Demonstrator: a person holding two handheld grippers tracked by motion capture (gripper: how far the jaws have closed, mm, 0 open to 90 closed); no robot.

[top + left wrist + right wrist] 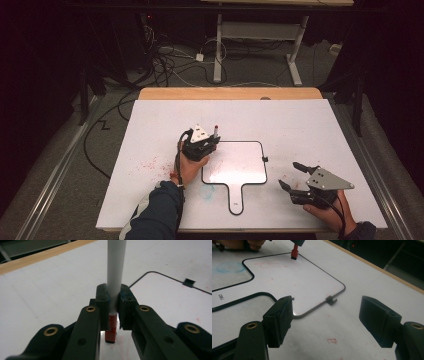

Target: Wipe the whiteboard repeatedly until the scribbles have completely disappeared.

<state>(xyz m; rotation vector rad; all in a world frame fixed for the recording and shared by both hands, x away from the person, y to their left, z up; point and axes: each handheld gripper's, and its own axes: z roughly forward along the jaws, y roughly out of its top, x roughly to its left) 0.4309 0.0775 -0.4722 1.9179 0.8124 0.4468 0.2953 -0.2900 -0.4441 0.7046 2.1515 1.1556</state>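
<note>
On the white table (310, 125), near the middle: paddle-shaped whiteboard (235, 165), handle toward the near edge. At its far-left corner, red marker (115, 270), upright, tip down on the board, clamped in the left gripper (202, 142). Right gripper (295, 177), well apart beside the board, jaws wide, holding nothing.

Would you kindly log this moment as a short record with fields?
Surface: white table sheet
Item in work: small handled whiteboard, lying flat, faint red marks on it
Left gripper: shut on marker, held upright, red tip end down at the whiteboard's corner
Right gripper: open, empty, right of the whiteboard
</note>
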